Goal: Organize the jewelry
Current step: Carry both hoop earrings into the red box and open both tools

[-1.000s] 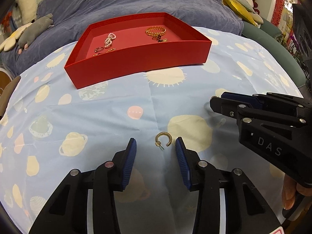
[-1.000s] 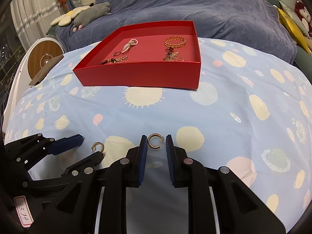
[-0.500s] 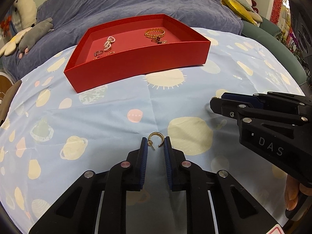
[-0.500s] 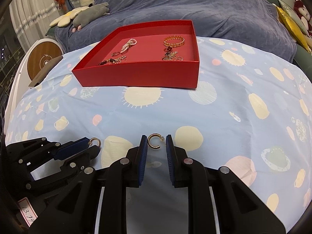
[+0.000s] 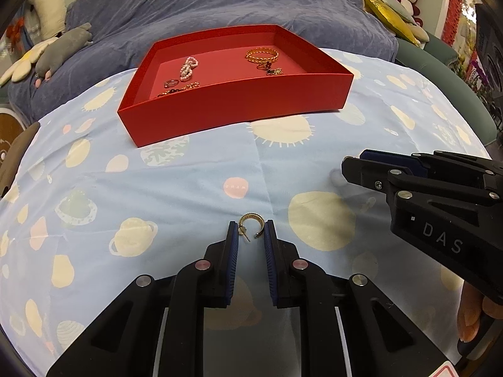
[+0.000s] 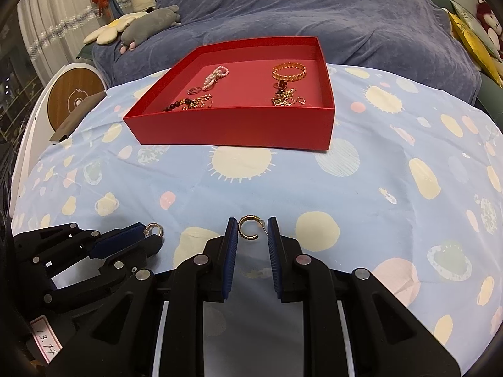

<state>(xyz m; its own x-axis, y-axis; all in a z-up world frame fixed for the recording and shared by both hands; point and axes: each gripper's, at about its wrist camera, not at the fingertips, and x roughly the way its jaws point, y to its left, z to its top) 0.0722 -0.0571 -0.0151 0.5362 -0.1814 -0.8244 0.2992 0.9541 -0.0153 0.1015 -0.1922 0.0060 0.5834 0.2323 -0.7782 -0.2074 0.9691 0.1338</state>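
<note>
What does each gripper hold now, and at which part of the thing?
Each holds one gold hoop earring across its width: left gripper on one earring, right gripper on the other earring, over the cloth.

A planet-print blue cloth (image 5: 188,182) lies before a purple blanket (image 6: 314,9), with plush toys (image 6: 147,23) behind.

Red tray (image 5: 232,110) front wall hides part of the jewelry along its near floor. Small tangled gold pieces (image 6: 287,99) too small to identify. Hand (image 5: 471,314) on right gripper cut off at frame edge, mostly hidden behind gripper body.
</note>
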